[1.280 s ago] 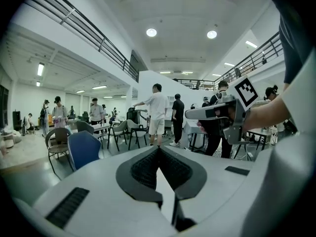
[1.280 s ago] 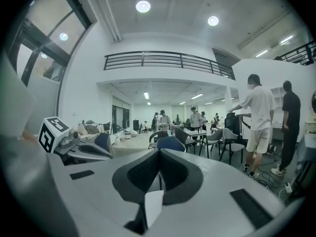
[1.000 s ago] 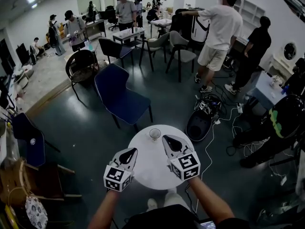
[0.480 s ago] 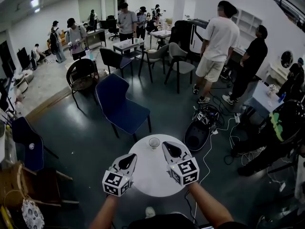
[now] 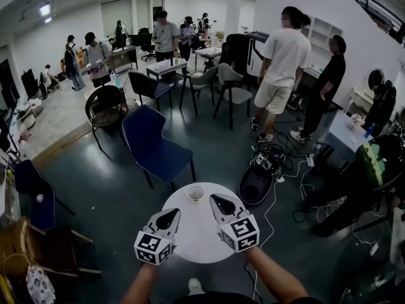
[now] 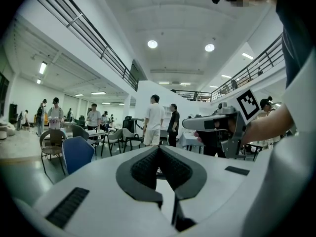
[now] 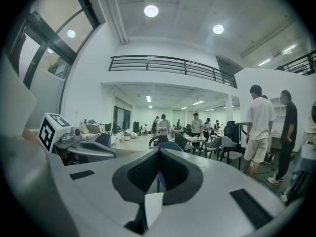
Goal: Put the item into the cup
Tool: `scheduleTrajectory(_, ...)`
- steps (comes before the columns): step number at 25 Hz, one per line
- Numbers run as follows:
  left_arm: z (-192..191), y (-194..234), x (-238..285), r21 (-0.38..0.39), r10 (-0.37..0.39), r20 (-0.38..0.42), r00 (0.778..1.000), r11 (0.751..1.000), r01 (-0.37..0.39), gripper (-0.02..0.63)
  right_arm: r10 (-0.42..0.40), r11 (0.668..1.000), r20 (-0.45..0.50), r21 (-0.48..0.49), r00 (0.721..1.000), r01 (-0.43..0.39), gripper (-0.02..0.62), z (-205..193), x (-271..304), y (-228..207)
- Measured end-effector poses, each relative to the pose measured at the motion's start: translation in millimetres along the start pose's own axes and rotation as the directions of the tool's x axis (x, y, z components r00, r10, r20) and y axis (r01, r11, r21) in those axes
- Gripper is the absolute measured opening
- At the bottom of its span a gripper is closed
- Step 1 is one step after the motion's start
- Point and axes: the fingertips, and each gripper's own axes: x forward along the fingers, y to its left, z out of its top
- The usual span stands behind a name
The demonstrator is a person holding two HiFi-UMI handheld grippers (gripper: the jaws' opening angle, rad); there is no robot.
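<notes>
Hanging low in the middle of the frame over the round white desk (image 5: 190, 239), the left claw (image 5: 169, 215) was shut tight on nothing. The right claw (image 5: 218, 201) was shut too. A tiny white bit (image 7: 153, 206) showed low between its jaws. It might have been the item, thin and light, or just part of the claw. Just past both stood the cup (image 5: 196, 193). It looked small, light and easy to tip, best held by its side.
</notes>
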Motion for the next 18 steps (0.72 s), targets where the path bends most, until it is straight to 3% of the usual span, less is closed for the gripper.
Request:
scheduleTrajectory(5,13.0,-33.8,-8.7,0.001,-0.009,0.030,0.999,1.000,0.009,0.015,0.012,1.000,0.012,-0.010,1.000,-0.012,0.017,5.1,-28.3,3.2)
scheduleTrajectory(10,23.3,-65.9,-16.4,0.027,-0.001,0.046,0.999,1.000,0.000,0.015,0.043,0.993,0.027,-0.108,0.999,-0.040,0.017,11.4,-62.4,12.6)
scheduleTrajectory(18,34.5,-121.7,-32.3,0.041,0.005,0.080,0.997,0.999,-0.008,0.015,0.077,0.992,0.048,-0.104,0.996,-0.072,0.017,12.3,-112.9,20.2)
